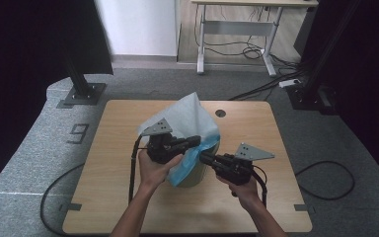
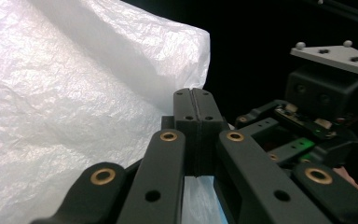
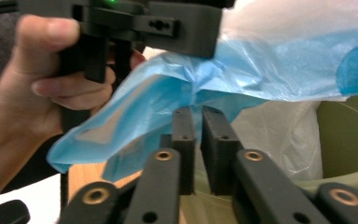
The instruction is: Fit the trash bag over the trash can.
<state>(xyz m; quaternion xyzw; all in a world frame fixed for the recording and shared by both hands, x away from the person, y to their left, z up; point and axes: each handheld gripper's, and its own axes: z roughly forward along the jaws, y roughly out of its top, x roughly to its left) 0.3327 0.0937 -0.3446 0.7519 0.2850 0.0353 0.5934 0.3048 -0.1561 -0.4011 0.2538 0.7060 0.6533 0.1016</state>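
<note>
High view: wooden table on grey carpet, a painted "9" readable on the floor at its left. Mid-table, an olive bin half draped by a blue-and-white bag, billowing up and away beyond both jaw pairs. Left gripper aimed rightward at the bag's rim; right gripper aimed leftward just under it, against the blue fold. White desk and loose cables well behind.

Left gripper view: jaws pressed flat together, a sliver of bag film showing beneath them; whether pinched, cannot tell. White crinkled sheet left of the jaws, right gripper to their right.

Right gripper view: jaws a narrow gap apart, blue film gathered at their tips, not clearly clamped. Left hand and gripper body above-left, blocking the bag's top; bin wall to the right.
</note>
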